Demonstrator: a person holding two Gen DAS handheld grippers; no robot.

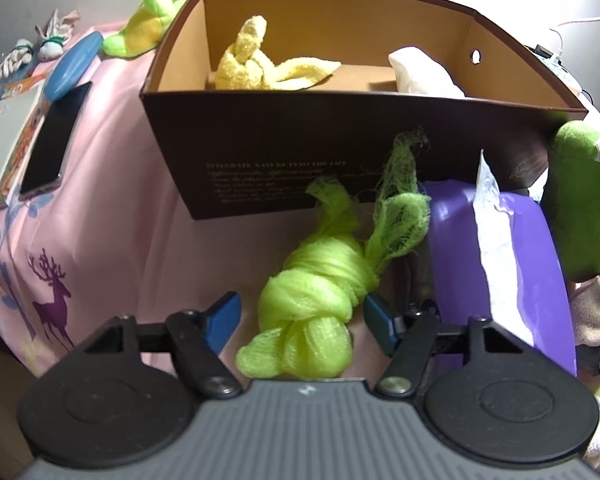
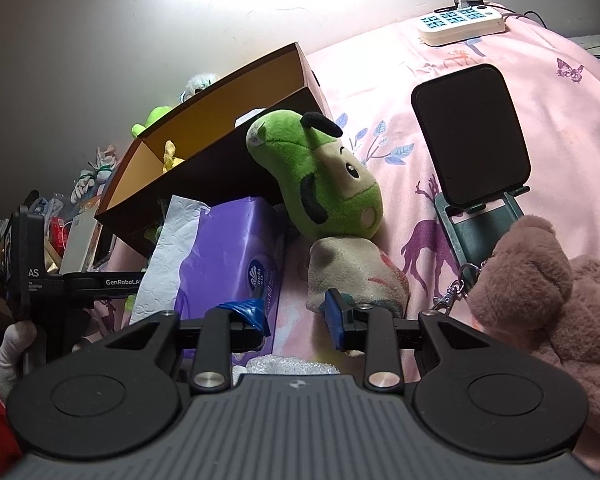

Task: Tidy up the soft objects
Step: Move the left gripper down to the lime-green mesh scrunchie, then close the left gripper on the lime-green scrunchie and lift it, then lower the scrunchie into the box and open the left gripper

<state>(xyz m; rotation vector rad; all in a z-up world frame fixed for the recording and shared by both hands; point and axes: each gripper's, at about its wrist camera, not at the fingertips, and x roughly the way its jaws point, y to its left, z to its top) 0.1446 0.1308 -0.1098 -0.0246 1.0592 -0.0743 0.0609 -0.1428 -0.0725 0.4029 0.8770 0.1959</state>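
A lime-green knotted mesh cloth [image 1: 312, 308] lies on the pink sheet in front of the brown box [image 1: 300, 128]. My left gripper [image 1: 302, 316] straddles its knot. The right pad touches the cloth and a gap shows at the left pad, so the jaws are open. Inside the box lie a yellow knotted towel [image 1: 256, 64] and a white cloth [image 1: 416, 68]. My right gripper [image 2: 294, 316] is open over bare sheet, nothing between its fingers. Just beyond it rest a beige soft toy [image 2: 352, 276] and a green plush [image 2: 320, 176], which leans on the box [image 2: 220, 168].
A purple tissue pack [image 1: 520, 260] sits right of the cloth. A pink teddy [image 2: 540, 300], phone stand [image 2: 472, 136] and power strip [image 2: 460, 24] are on the right. A phone [image 1: 56, 140], a blue oval object [image 1: 72, 68] and a green-yellow plush [image 1: 148, 20] lie left of the box.
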